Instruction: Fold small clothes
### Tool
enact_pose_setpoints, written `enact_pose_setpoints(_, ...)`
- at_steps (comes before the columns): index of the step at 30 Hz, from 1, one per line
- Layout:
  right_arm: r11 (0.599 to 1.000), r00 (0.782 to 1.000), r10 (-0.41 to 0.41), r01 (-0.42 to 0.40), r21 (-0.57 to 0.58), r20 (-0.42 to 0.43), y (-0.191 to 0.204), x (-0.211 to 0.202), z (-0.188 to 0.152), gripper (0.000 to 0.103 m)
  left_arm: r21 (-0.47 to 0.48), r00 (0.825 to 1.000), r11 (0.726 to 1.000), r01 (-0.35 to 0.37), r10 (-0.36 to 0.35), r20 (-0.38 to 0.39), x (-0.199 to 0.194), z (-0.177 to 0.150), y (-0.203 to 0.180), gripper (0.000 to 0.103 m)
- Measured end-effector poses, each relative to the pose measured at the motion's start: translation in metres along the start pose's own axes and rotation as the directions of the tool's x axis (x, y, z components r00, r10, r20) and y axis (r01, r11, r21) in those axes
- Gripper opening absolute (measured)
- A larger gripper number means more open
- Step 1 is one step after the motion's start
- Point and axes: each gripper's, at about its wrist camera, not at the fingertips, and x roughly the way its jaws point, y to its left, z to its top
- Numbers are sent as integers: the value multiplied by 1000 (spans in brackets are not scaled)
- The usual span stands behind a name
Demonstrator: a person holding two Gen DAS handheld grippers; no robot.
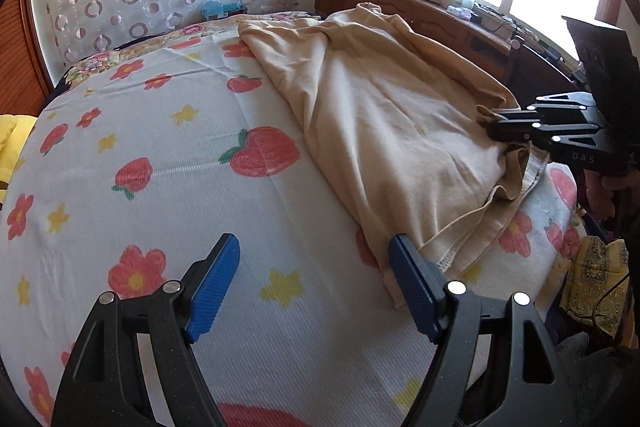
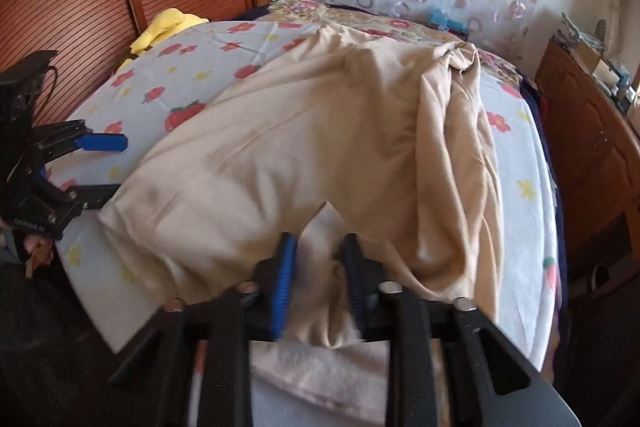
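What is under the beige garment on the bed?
The beige garment lies on a white bedsheet printed with strawberries and flowers, which shows all around it. The sheet directly beneath it is covered, so anything there is hidden.

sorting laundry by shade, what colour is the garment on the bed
Plain beige garment, no print; the right wrist view shows it best.
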Motion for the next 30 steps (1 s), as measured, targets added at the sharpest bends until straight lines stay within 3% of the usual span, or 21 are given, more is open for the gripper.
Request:
enact_pose_setpoints(3, 999, 999, -30, 30, 21, 34, -9, -21, -12, 7, -5, 1000, 1000, 17, -17, 18, -6, 1, -3, 78)
enact_pose_setpoints(9, 991, 992, -72, 60, 118, 102, -35, -62, -47, 7, 23, 995, 997, 79, -80, 55, -16, 5, -16, 78)
enact_pose_setpoints(15, 965, 983, -171, 152, 214, 72, -45, -71, -81, 7, 64, 992, 991, 116, -119, 34, -12, 5, -32, 67)
enact_pose_setpoints(17, 952, 977, -206, 187, 241, 57, -46, -70, -84, 16, 68, 992, 990, 123, -125, 28, -10, 5, -34, 63)
enact_pose_setpoints(21, 942, 973, -216, 186, 278, 81, -46, -71, -81, 18, 74, 991, 988, 133, -135, 21, -8, 4, -37, 54)
enact_pose_setpoints(23, 940, 968, -233, 199, 277, 94, -36, -73, -77, 27, 74, 989, 986, 149, -150, 15, -8, 2, -38, 48)
enact_pose_setpoints(30, 932, 955, -267, 221, 286, 133, -19, -63, -84, 39, 92, 985, 981, 173, -172, -19, -5, -10, -47, 23)
